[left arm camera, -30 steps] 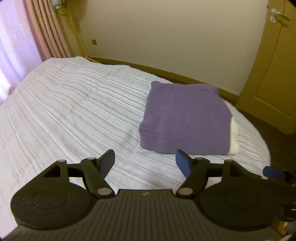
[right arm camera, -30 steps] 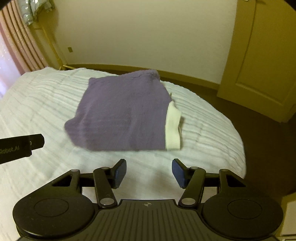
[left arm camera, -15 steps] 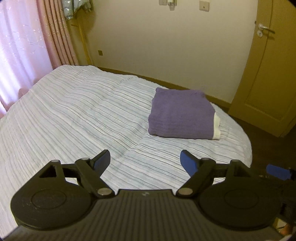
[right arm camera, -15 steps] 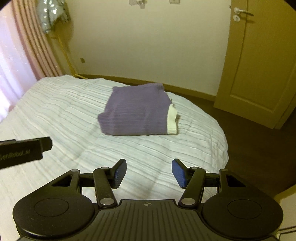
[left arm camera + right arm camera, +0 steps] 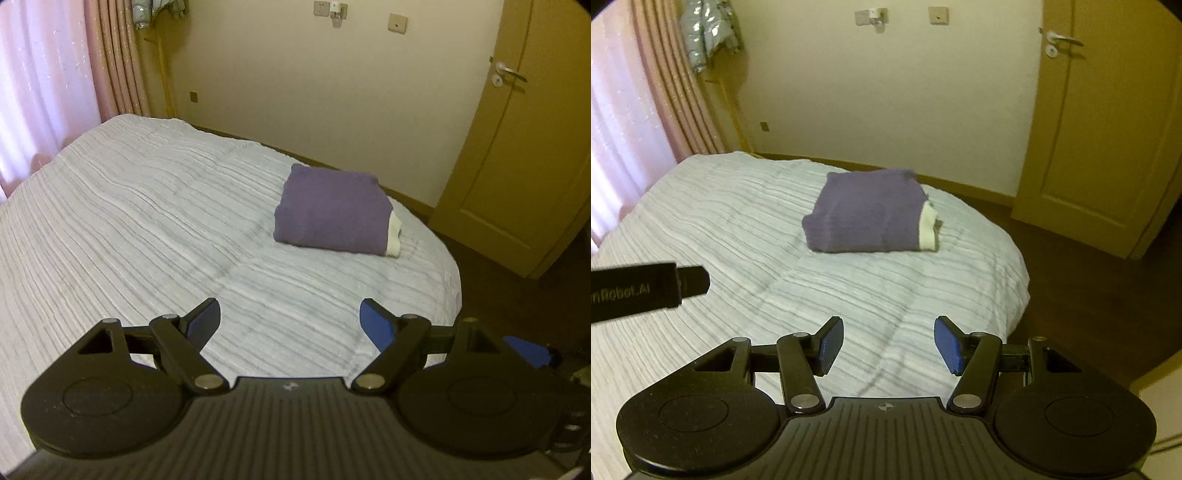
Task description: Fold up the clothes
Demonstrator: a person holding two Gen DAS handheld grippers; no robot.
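Purple garment (image 5: pixel 334 212), folded into a compact rectangle with a cream band (image 5: pixel 394 236) showing along its right side, lies flat on the white ribbed bedspread (image 5: pixel 147 229) near the bed's far right corner. In the right wrist view the same garment (image 5: pixel 868 218) sits just past the middle of the frame, its cream band (image 5: pixel 928 229) turned toward the bed's right edge. Its near fold looks thick and rounded; its far edge runs close to the bed's far edge, with a strip of dark floor (image 5: pixel 1071 266) and the baseboard beyond.

The left gripper (image 5: pixel 290 321) hovers above the bedspread well apart from the garment, its 2 blue-padded fingers (image 5: pixel 375 325) spread wide with nothing between them. The right gripper (image 5: pixel 888 341) is likewise released, jaws parted and empty, also well short of the garment. Part of the left gripper's body enters the right wrist view at the left edge as a black bar (image 5: pixel 646 291).

A broad stretch of bare bedspread lies between both grippers and the garment, and more of it extends to the left toward the pink curtains (image 5: pixel 55 81). To the right the bed rounds off and drops to the floor, with a yellow-brown door (image 5: pixel 517 147) standing beyond it and a cream wall (image 5: pixel 314 92) behind the bed.
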